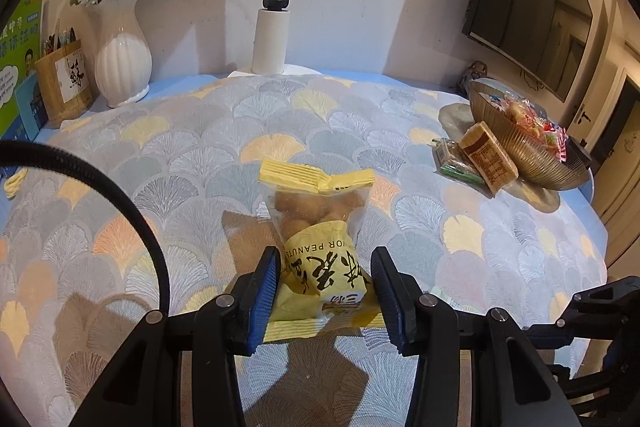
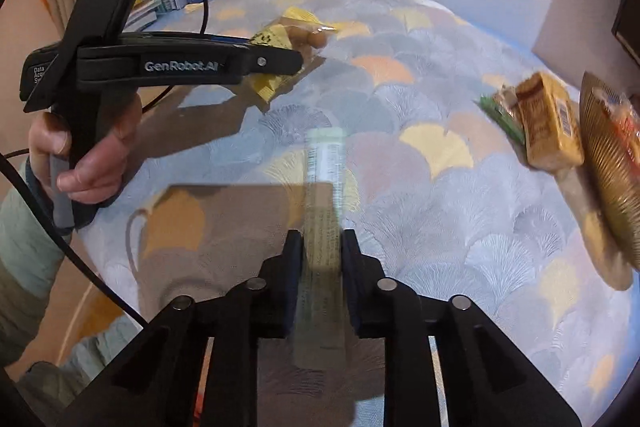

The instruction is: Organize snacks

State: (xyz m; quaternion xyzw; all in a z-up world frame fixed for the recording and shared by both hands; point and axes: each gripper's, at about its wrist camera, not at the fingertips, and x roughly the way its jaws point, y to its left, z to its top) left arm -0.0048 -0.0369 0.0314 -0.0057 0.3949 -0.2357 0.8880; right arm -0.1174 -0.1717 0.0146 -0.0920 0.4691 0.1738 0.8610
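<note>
Several wrapped snacks already fill the ribbed golden bowl (image 1: 532, 151); a tan packet (image 1: 490, 157) and a green one (image 1: 456, 163) lean beside it. Well short of the bowl, the left gripper (image 1: 324, 287) pinches a yellow peanut bag (image 1: 320, 227); the right gripper (image 2: 322, 247) has its jaws pressed on a pale slim stick pack (image 2: 324, 187). Four items are left, I judge.

Right claw (image 2: 322, 239) tight on a blurred pale snack stick (image 2: 322, 187).

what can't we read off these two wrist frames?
- Right wrist: the slim packet in the right gripper is motion-blurred; print unreadable.
- Right wrist: the gold bowl is cut by the frame edge.
- Left wrist: the peanut bag sits between the left gripper fingers; pad contact unclear.
</note>
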